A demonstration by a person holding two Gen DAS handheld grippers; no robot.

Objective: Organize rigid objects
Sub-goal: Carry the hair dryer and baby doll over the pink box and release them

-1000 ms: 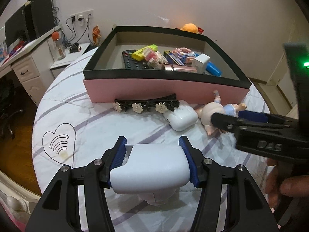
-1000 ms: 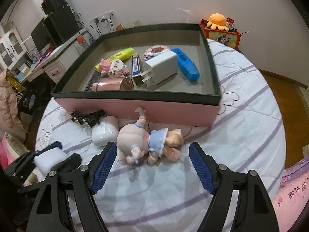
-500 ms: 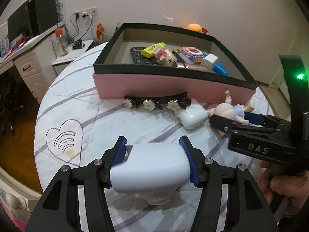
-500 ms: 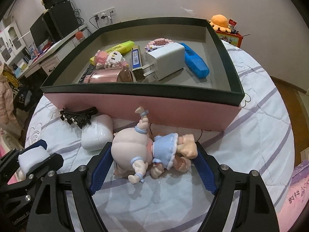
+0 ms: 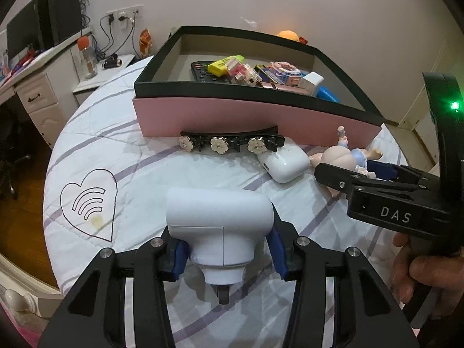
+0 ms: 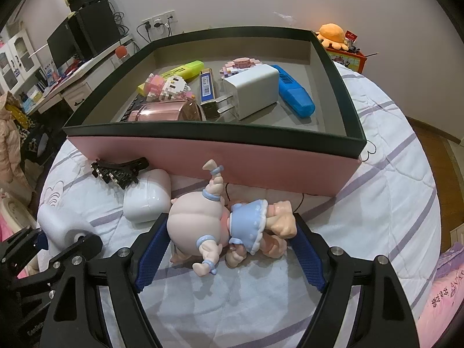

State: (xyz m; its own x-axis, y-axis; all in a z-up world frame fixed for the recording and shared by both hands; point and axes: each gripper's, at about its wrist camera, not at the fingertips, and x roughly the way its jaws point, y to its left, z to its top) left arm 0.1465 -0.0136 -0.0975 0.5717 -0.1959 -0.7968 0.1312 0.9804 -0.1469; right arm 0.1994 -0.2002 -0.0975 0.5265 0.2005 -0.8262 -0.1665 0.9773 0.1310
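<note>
Our right tool (image 6: 229,258) is open wide around the doll (image 6: 226,226), not squeezing yet. It lies sideways, across the pads, beside the pink box (image 6: 261,165) ahead. Our left tool (image 5: 224,255) hugs the white plug (image 5: 219,226), farther from the box.

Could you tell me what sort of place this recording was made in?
Probably a bedroom or home study: the work surface looks like a quilted bedspread, a desk with drawers holds a monitor, and an orange plush toy sits by the wall.
</note>
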